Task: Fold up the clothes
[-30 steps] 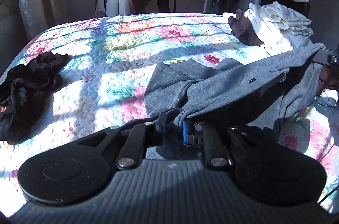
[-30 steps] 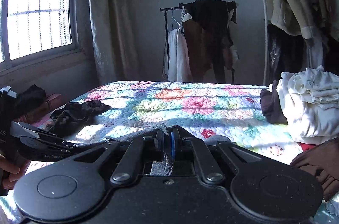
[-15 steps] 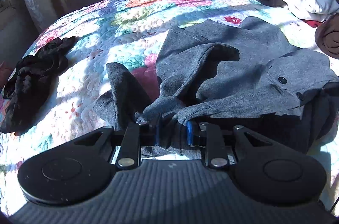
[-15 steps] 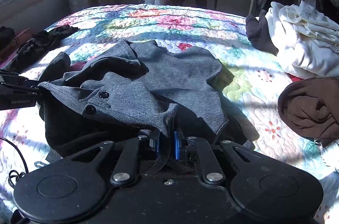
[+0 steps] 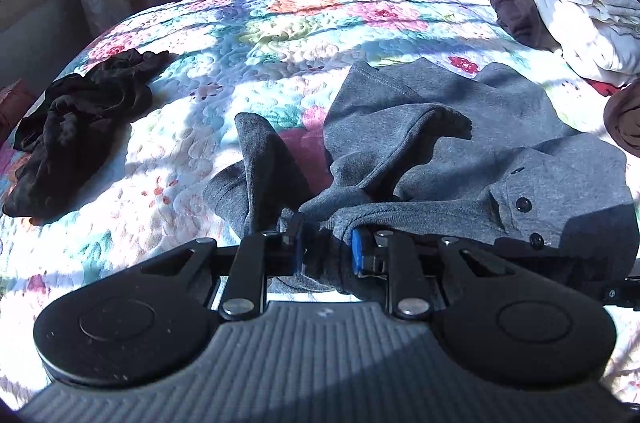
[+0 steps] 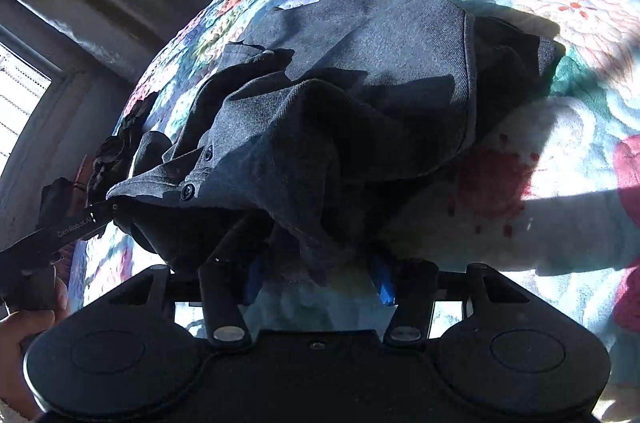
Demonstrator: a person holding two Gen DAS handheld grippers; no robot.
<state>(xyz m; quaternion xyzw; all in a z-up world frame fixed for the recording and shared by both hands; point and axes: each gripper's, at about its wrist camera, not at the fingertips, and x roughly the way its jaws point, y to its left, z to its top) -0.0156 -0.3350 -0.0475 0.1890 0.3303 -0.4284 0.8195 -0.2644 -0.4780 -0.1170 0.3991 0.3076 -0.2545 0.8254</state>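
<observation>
Grey shirt [image 5: 460,159] between parted left fingers [image 5: 296,243], wide-spread right fingers [image 6: 382,275]; black garment [image 5: 76,127] nearby.

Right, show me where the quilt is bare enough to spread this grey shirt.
Bare quilt lies beyond the grey shirt, toward the clothes rack, and between shirt and black garment. The right edge is crowded: white pile, brown garment.
</observation>
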